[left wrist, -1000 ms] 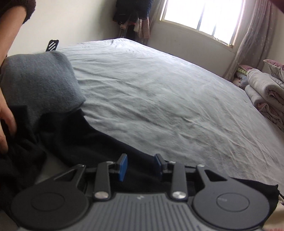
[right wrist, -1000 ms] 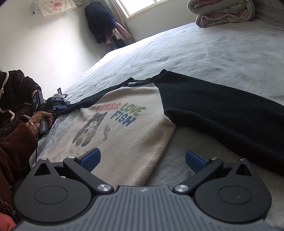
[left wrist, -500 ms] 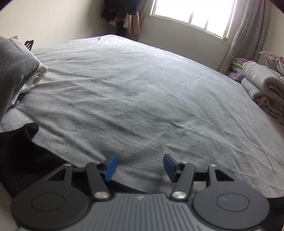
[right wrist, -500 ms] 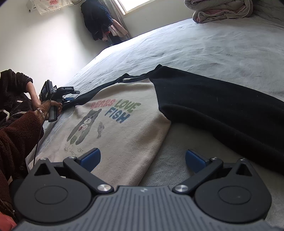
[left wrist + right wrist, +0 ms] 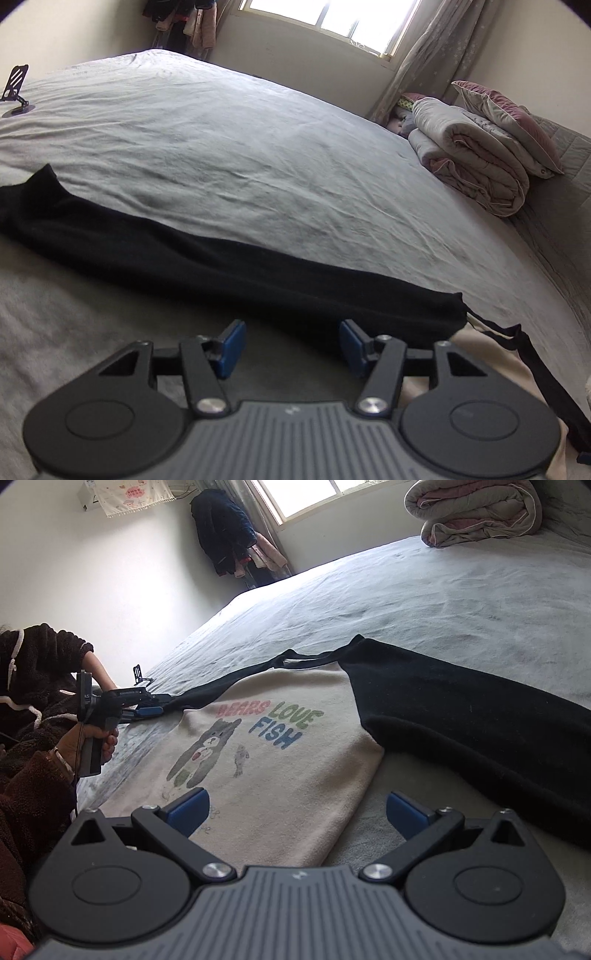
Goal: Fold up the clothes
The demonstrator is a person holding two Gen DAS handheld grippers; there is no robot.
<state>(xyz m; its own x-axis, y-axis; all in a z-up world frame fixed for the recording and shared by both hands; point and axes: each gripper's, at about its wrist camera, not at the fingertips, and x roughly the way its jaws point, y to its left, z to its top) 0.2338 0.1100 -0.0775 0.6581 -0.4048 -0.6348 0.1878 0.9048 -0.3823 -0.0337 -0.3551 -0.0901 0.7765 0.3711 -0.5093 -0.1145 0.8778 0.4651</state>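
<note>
A cream shirt [image 5: 295, 775] with a bear print and black sleeves lies flat on the grey bed [image 5: 443, 590]. In the left wrist view one black sleeve [image 5: 221, 258] stretches across the sheet, and the cream body [image 5: 496, 352] shows at lower right. My left gripper [image 5: 290, 345] hovers open just in front of that sleeve with nothing between its pads. In the right wrist view the left gripper [image 5: 149, 709] sits by the shirt's far shoulder, held in a hand. My right gripper [image 5: 295, 812] stands open over the shirt's near hem, beside the other black sleeve [image 5: 480, 723].
A rolled quilt [image 5: 480, 166] and a pillow [image 5: 517, 122] lie at the bed's far right. A black phone stand [image 5: 16, 92] stands at the far left. Clothes hang in the corner [image 5: 225, 535]. The person's dark fleece sleeve [image 5: 29, 801] is at left.
The left gripper swung right, away from the grey folded pile and the hand, and now faces the stretched black sleeve; its jaws widened. The right gripper stayed put.
</note>
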